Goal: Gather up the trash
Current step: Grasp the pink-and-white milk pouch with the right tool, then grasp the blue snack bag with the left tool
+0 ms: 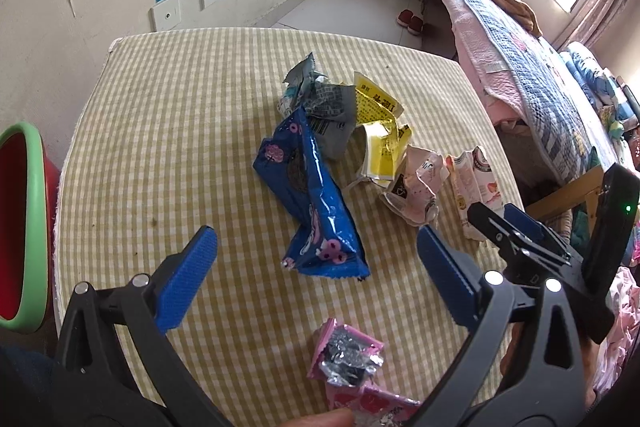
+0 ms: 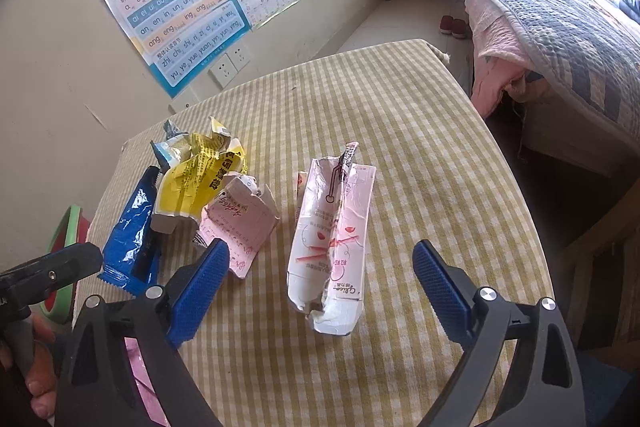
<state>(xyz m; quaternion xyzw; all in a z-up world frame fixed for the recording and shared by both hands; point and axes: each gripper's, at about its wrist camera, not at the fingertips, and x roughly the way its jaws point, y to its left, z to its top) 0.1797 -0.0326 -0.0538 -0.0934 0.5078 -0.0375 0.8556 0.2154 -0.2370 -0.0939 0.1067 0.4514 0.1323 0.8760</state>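
Note:
Trash lies on a table with a yellow checked cloth (image 1: 160, 147). A blue snack wrapper (image 1: 308, 195) sits between and just ahead of the fingers of my left gripper (image 1: 318, 239), which is open and touches nothing. Behind the wrapper are a grey wrapper (image 1: 320, 99), a crumpled yellow packet (image 1: 380, 131) and a crumpled pink carton (image 1: 416, 187). A pink foil wrapper (image 1: 348, 355) lies near the front edge. My right gripper (image 2: 322, 253) is open and straddles a flattened pink-and-white carton (image 2: 332, 235), with its pads clear of the carton's sides.
A red bin with a green rim (image 1: 24, 219) stands by the table's left edge. A bed with a quilt (image 1: 520, 67) runs along the right side. The wall with posters (image 2: 168, 7) and sockets is behind the table. A hand (image 2: 36, 367) holds the left gripper.

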